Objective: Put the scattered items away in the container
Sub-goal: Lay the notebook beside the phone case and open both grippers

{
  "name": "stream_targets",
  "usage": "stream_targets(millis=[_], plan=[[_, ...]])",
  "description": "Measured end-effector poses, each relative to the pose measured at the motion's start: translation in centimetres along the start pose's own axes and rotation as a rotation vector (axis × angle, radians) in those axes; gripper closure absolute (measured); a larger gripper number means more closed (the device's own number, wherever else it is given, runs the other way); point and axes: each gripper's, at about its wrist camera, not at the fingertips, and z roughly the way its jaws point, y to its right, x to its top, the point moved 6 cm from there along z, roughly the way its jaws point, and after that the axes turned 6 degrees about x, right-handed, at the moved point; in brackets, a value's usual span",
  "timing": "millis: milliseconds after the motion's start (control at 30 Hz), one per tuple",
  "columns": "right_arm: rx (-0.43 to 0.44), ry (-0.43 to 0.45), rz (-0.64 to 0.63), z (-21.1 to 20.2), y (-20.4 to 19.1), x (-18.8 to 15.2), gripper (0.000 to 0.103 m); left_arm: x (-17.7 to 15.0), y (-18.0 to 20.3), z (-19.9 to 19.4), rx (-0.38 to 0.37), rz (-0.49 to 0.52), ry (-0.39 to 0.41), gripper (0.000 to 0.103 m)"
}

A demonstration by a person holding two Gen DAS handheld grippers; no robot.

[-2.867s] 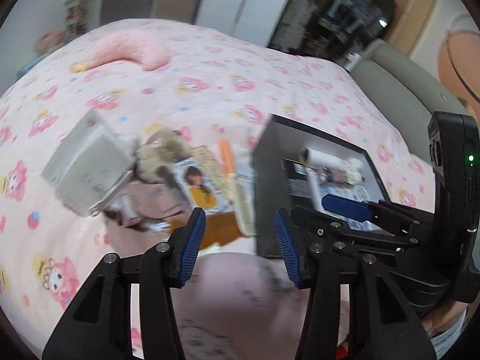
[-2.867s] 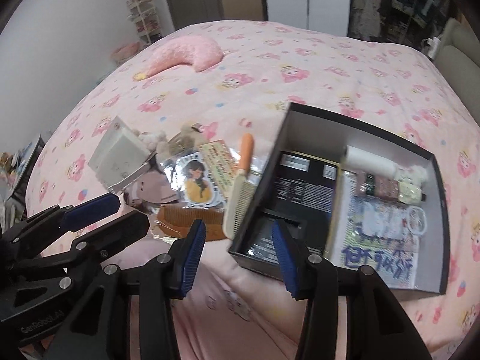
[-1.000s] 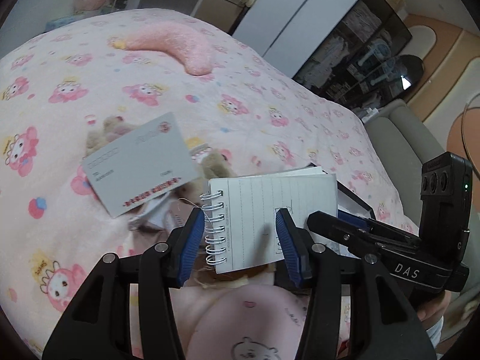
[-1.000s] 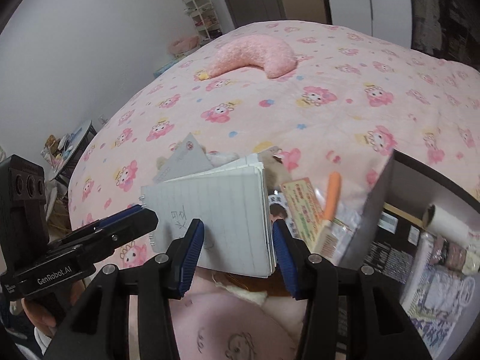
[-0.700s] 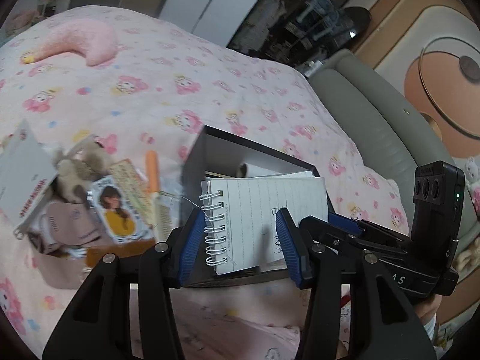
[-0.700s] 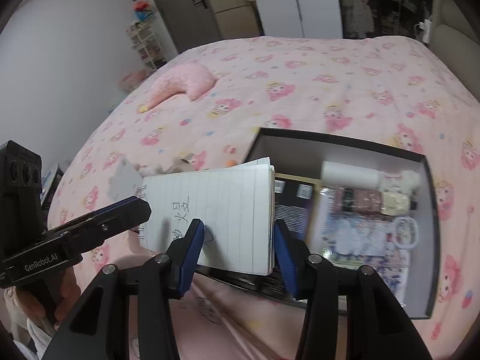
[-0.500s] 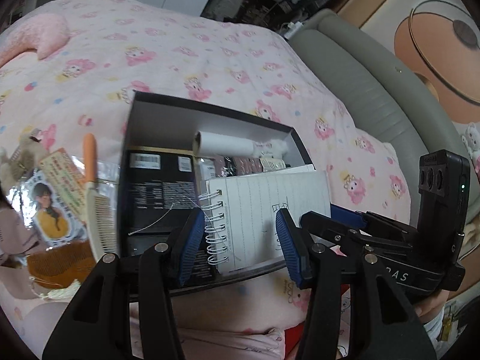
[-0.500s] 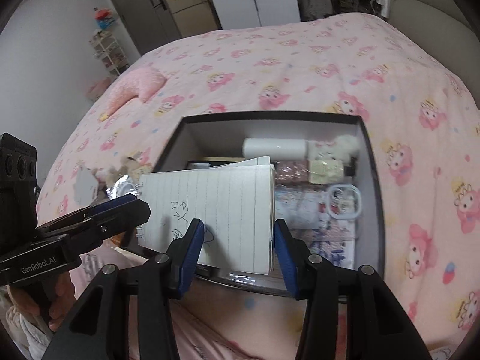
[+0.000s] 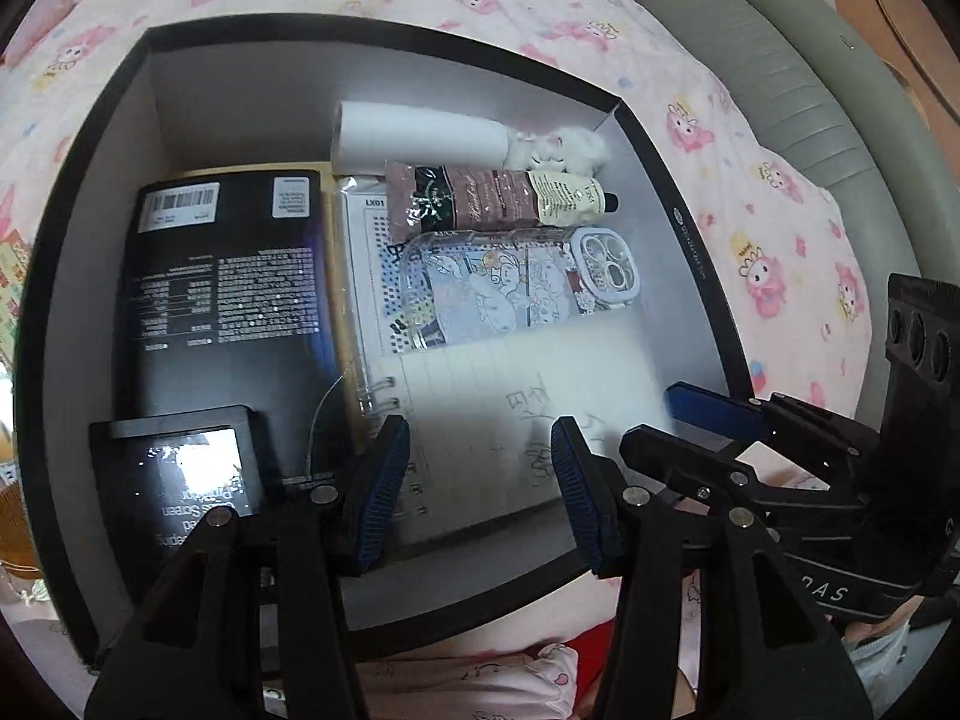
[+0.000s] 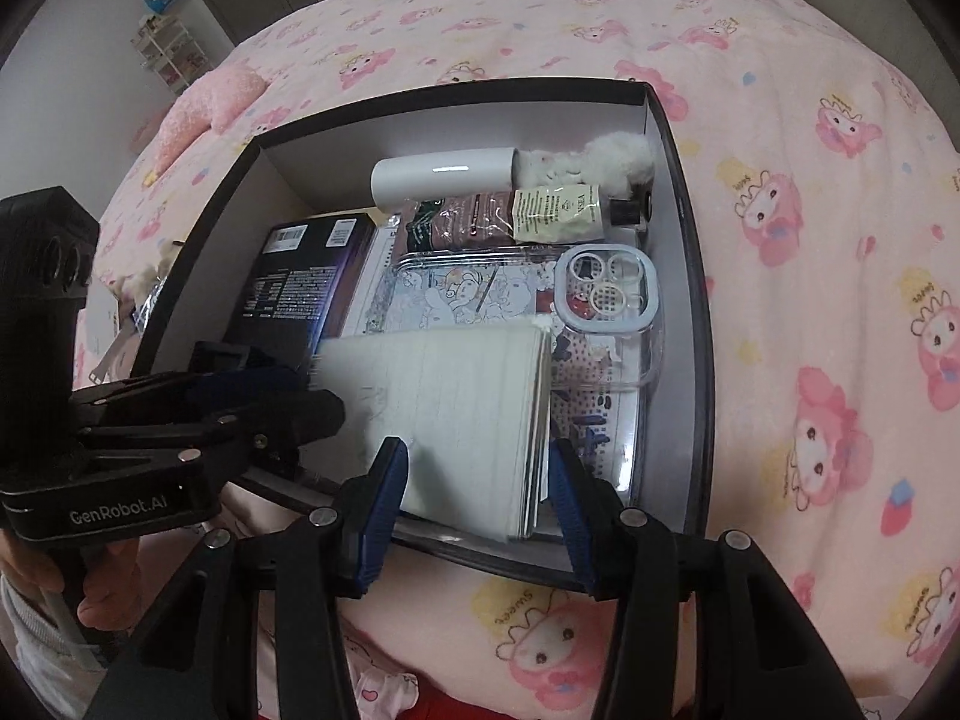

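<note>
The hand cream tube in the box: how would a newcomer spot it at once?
Find the black-walled box on the pink bedspread. Along its far wall lies a white cylinder; the tube lies just in front of it, above the clear phone case. Only it has a brown body, cream label and black cap.

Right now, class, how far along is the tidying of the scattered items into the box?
Done: the black box already holds a phone case, a cream tube and a black package. In hand: the notebook, blurred, is low inside it between the left gripper and right gripper; its grip is unclear. Left: clutter beside the box.
</note>
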Motion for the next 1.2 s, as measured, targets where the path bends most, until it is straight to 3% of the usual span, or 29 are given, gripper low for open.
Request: stream_targets(millis=[133,233,467,633,700,767,967,1067,1200], plan=[[-0.054,0.083,-0.002,-1.6,0.6,1.0,0.058,0.4,-1.6,-0.5,0.046,-0.068,0.045,0.060],[-0.069,0.095,-0.022,-1.8,0.4,2.1,0.059,0.7,-2.0,0.0,0.071,-0.084,0.041,0.061],[-0.104,0.080,-0.006,0.4,0.7,1.9,0.061,0.4,-0.7,1.6,-0.022,-0.075,-0.029,0.061],[-0.156,0.106,-0.016,-0.1,1.2,1.6,0.061,0.4,0.9,2.0,-0.153,-0.088,-0.051,0.061],[-0.171,0.103,-0.024,0.0,1.4,1.4,0.062,0.5,0.2,1.0,-0.110,-0.097,0.000,0.062],[-0.168,0.091,-0.033,0.3,1.3,1.1,0.071,0.6,-0.3,0.7,-0.075,-0.110,0.012,0.067],[-0.185,0.079,-0.050,0.8,1.0,1.1,0.072,0.3,1.4,2.3,-0.080,-0.069,-0.046,0.068],[-0.198,0.079,-0.038,0.7,1.5,1.1,0.077,0.5,1.9,3.0,-0.070,-0.060,-0.040,0.065],[-0.205,0.090,-0.031,0.6,1.8,1.1,0.077,0.5,1.9,3.1,-0.095,-0.052,-0.033,0.063]])
